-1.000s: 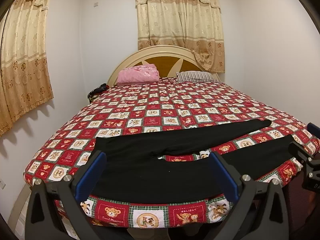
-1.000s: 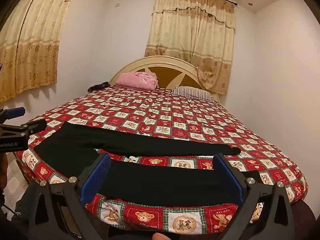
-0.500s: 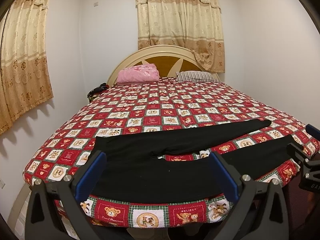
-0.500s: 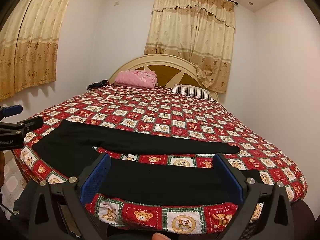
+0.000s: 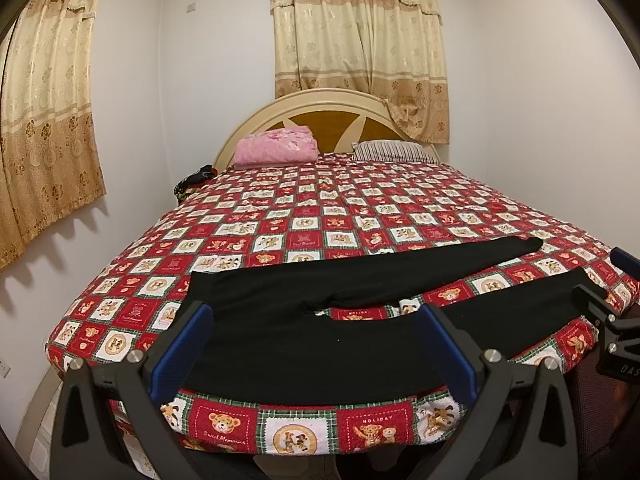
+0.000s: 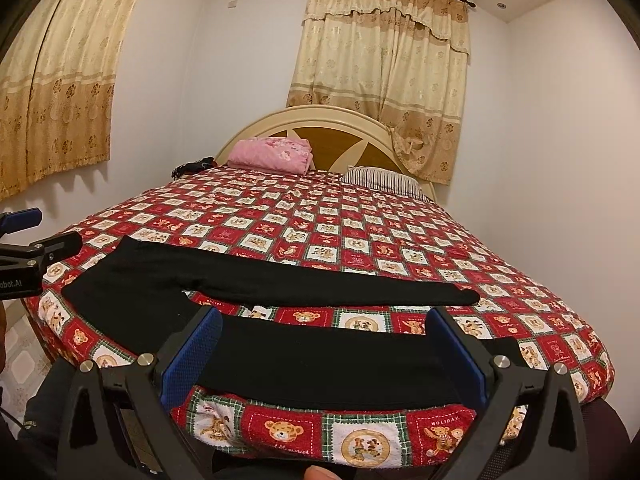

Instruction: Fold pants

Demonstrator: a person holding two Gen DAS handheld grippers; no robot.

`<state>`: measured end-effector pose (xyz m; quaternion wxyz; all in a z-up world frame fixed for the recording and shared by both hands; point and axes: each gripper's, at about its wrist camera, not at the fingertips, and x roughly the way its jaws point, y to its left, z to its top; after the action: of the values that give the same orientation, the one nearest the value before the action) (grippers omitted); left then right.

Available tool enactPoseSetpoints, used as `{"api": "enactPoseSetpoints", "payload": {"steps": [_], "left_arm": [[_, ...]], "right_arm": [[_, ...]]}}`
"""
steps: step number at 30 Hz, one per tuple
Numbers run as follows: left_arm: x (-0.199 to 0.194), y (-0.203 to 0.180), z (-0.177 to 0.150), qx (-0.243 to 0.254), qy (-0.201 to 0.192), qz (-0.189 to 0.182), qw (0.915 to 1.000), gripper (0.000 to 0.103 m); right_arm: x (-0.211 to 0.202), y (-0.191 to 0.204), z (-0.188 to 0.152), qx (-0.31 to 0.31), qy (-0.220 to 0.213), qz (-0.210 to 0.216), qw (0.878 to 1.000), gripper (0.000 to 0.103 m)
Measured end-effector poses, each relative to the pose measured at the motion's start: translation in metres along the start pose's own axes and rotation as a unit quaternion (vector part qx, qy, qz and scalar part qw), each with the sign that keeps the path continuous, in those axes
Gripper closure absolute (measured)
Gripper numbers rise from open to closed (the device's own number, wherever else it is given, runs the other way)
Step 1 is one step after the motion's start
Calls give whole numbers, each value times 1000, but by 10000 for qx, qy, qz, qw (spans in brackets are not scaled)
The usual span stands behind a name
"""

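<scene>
Black pants (image 5: 304,344) lie flat along the near edge of the bed, waist at the left, both legs spread to the right with a gap between them. They also show in the right wrist view (image 6: 320,360). My left gripper (image 5: 316,340) is open and empty, held off the bed's edge in front of the waist and seat. My right gripper (image 6: 324,344) is open and empty, in front of the near leg. Each gripper shows at the edge of the other's view, the right one (image 5: 604,308) and the left one (image 6: 36,240).
The bed (image 5: 360,216) has a red checked teddy-bear cover. A pink folded blanket (image 5: 276,146) and a striped pillow (image 5: 390,150) lie by the headboard. Dark cloth (image 5: 194,180) sits at the far left corner. Walls and curtains surround the bed.
Both views have barely shifted; the right gripper edged slightly lower and closer to the bed. The pants have not moved.
</scene>
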<state>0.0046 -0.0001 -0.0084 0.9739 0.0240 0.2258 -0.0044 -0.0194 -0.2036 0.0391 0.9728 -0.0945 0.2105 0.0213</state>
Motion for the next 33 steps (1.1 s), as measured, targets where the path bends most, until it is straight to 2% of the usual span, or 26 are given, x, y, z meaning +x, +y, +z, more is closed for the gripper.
{"api": "enactPoseSetpoints", "payload": {"steps": [33], "left_arm": [[1, 0, -3, 11, 17, 0, 10000, 0]], "right_arm": [[6, 2, -3, -10, 96, -34, 9999, 1]]}}
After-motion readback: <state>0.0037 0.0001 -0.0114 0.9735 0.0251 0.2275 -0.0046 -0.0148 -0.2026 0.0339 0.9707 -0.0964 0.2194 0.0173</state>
